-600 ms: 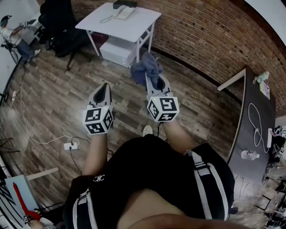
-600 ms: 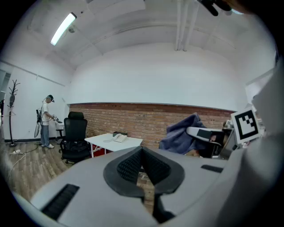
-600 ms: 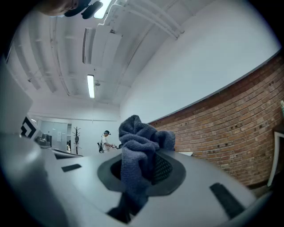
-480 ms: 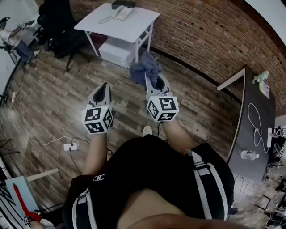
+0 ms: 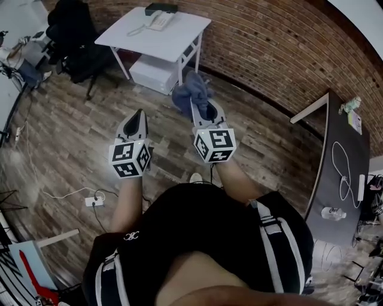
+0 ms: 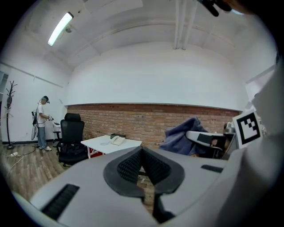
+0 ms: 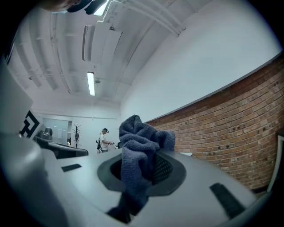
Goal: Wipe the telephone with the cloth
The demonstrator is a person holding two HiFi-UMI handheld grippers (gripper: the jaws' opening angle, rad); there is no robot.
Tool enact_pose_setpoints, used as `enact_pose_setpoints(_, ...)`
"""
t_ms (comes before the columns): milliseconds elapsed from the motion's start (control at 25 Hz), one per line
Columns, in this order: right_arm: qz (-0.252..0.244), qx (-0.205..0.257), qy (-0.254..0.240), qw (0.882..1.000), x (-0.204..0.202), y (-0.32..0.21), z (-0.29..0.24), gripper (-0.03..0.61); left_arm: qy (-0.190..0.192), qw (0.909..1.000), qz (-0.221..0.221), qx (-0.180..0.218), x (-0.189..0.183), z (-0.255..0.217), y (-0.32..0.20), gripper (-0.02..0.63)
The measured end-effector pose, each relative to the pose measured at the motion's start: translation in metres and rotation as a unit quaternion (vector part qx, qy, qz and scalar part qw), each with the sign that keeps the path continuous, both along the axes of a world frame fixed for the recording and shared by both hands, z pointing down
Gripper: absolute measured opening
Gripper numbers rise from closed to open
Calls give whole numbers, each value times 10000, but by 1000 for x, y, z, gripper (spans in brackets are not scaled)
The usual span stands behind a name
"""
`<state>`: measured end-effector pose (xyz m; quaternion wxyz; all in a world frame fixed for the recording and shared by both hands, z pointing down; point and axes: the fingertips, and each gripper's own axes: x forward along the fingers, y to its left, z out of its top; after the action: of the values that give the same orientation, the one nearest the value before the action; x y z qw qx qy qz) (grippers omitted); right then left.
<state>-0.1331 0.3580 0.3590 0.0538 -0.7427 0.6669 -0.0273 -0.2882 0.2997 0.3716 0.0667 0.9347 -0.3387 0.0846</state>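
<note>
- Standing at the far left of the left gripper view, a person (image 6: 42,122) is beside the white wall, well apart from the furniture.
- At the upper left of the head view a black office chair (image 5: 78,42) stands on the wood floor (image 5: 66,137). A white power strip (image 5: 91,201) lies at the lower left.
- Left of centre, the left gripper (image 5: 138,117) points up the frame. Its jaws are pressed together with nothing between them.
- At top centre a white table (image 5: 179,45) stands against the brick wall (image 5: 269,48), with a white cabinet (image 5: 152,70) under it.
- The telephone (image 5: 157,19) sits near the table's far edge, just beside a black box (image 5: 160,8).
- Just right of centre the blue-grey cloth (image 5: 190,92) is bunched up in the air. It shows below the table's near corner and is well apart from the telephone.
- The right gripper (image 5: 205,110) has its jaws clamped on the cloth. The cloth bulges past the tips and hangs down between the pads.
- Along the right edge a dark table (image 5: 335,179) carries a white cable (image 5: 342,158) and a bottle (image 5: 333,211).
</note>
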Motion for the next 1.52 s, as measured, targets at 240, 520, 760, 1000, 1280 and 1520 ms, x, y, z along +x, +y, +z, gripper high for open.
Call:
enact_pose_setpoints(240, -71, -52, 373, 9993, 29, -19, 3, 44, 4, 9999, -81, 81, 33, -2, -18, -6)
enact_pose_setpoints(520, -117, -191, 784, 9967, 64, -42, 13, 44, -63, 9993, -233, 281, 67, -5, -40, -6)
enact_pose_setpoints(760, -33, -165, 674, 9976, 88, -50, 10, 44, -140, 9995, -153, 254, 90, -3, -52, -6)
enact_pose_setpoints(1000, 56, -241, 620, 9978, 113, -64, 16, 44, -77, 9997, -16, 225, 116, 3, -67, -6)
enact_pose_setpoints(1280, -2, -281, 620, 9977, 130, -111, 26, 44, 67, 9998, -121, 161, 128, 11, -117, -6)
enact_pose_setpoints(1520, -87, -351, 704, 9969, 143, -179, 30, 44, 129, 9997, -196, 78, 141, 19, -186, -6)
